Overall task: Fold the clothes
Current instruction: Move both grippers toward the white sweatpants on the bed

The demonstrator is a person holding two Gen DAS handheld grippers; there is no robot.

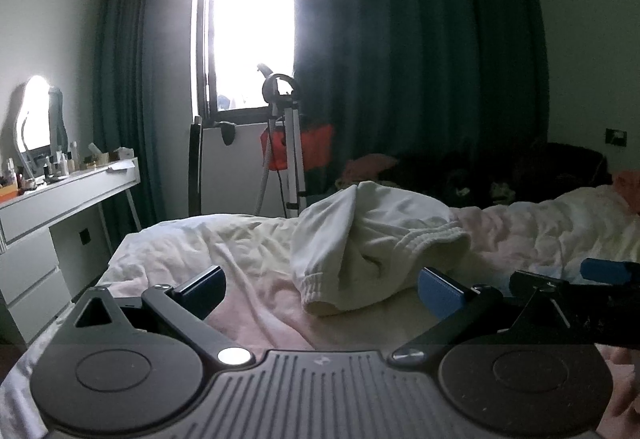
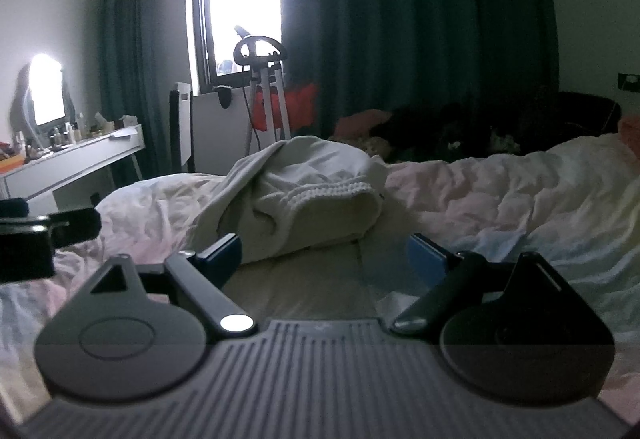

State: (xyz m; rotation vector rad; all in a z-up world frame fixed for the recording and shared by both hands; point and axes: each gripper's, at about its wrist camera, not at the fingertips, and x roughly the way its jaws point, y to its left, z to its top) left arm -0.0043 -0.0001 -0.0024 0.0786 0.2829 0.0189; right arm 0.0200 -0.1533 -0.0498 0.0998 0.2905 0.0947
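1. Dressing table stands at the far left against the wall, white, its top crowded with small bottles and jars beside a brightly lit mirror.
2. Teal curtains hang on both sides of a glaring window; a tripod stand is below the sill, with something red behind it.
3. Left gripper hovers low over the bed, jaws spread wide with nothing between the pads. Its blue-faced fingers frame the near cuff of the garment without touching it.
4. White garment, sweatpants by the look of the ribbed elastic hems, lies crumpled in a heap in the middle of the bed, on the rumpled pale pink and cream cover. One fold stands up in a ridge; an elastic band runs across the right side of the heap.
5. Right gripper sits just beside the left one, to its right; its black frame and a blue pad show at the right edge of the left wrist view. Its jaws are also released and wide, empty, aimed at the near edge of the same heap, which lies just beyond the fingertips.
6. Dark bedding or clothing is piled along the far right of the bed near the wall; what it is cannot be told.
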